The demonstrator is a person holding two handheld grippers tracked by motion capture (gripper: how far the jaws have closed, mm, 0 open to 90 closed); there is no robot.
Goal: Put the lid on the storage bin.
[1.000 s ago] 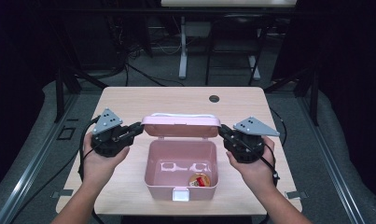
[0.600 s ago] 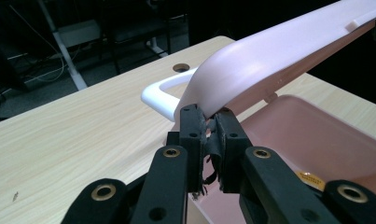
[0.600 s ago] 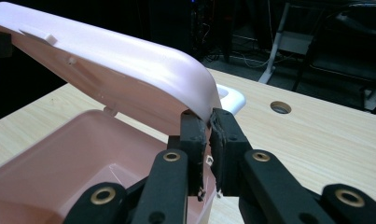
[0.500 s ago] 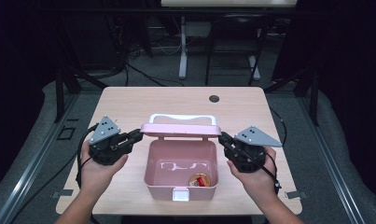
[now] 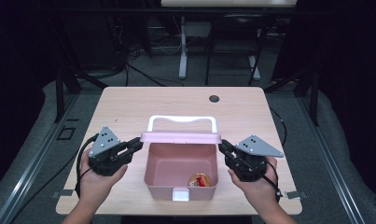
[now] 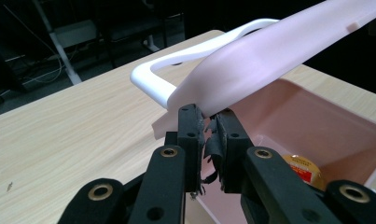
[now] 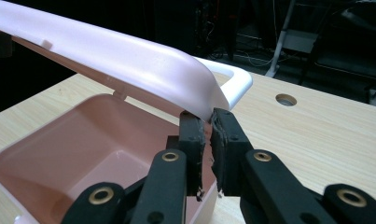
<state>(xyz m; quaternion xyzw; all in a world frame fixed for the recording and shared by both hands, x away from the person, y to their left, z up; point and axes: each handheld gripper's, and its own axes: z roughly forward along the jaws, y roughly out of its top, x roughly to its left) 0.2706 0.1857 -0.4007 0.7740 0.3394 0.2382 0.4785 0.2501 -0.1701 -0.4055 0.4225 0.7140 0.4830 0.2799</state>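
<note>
We see a pink box [image 5: 181, 179] sitting near the 6 o'clock edge of the bench [image 5: 129, 107], roughly centred between the 2 hands. Its lid [image 5: 181, 137] is hinged up and tilted, with a white handle [image 5: 182, 119] sticking out past it toward 12 o'clock.

Left gripper [image 5: 135, 145] sits at 9 o'clock of the box, jaws narrow, pinched on the left end of the lid. In the left gripper view the 2 black jaws close on the lid [image 6: 251, 60] edge with only a slim gap between them, the handle [image 6: 176, 70] loops off toward 11 o'clock, and the box cavity [image 6: 325, 126] lies at 3 o'clock.

Right gripper [image 5: 221, 146] sits at 3 o'clock of the box, jaws also narrow, clamped on the right end of the lid. In the right gripper view the lid [image 7: 111, 60] runs from 10 o'clock down to the jaw tips, the handle [image 7: 237, 84] curls at 1 o'clock, and the open box [image 7: 83, 149] lies at 9 o'clock.

Inside the box, a small round item with a red and orange label [image 5: 198, 179] rests on the floor near the 5 o'clock corner; we cannot tell what it is. It also peeks past the jaw in the left gripper view [image 6: 302, 169].

A white latch [image 5: 179, 194] sits on the front wall of the box. A dark round hole [image 5: 214, 98] is in the bench at 12 o'clock, well apart from the box.
</note>
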